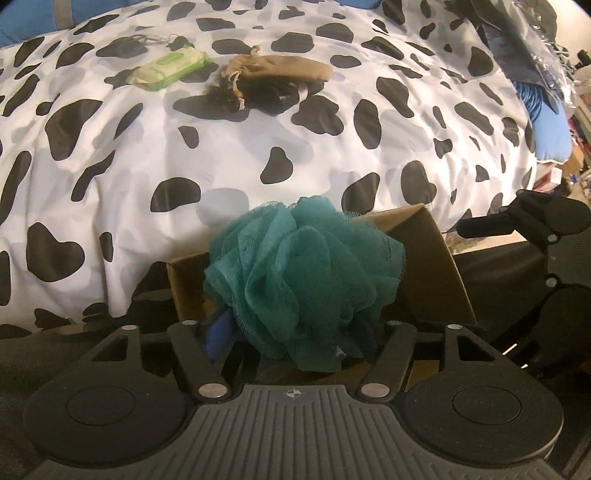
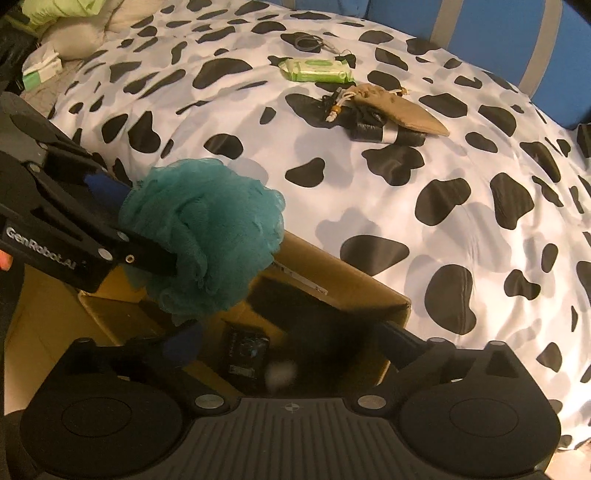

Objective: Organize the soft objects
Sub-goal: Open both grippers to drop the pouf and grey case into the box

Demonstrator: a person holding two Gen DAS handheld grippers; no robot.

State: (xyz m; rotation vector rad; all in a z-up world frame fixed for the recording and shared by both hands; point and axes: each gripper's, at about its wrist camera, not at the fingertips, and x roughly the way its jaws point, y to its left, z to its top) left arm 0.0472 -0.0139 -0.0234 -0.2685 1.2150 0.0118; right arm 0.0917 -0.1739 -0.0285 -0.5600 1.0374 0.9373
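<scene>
Covering bed [image 1: 147, 177], spotted duvet still carries wipes pack [image 1: 168, 70] and tan pouch [image 1: 280, 68], uncollected. Cardboard box [image 2: 332, 284] sits open at edge as bin. Left gripper [image 1: 295, 332] pinching teal loofah [image 1: 303, 277] above box for drop. Right gripper [image 2: 288, 354] spread, empty, over box.

A bed covered by a white duvet [image 2: 369, 192] with black and grey cow-print patches fills the room. A blue headboard [image 2: 491, 40] with grey stripes rises behind it. Pale pillows [image 2: 85, 26] lie at one corner. Lighting is dim and warm.
</scene>
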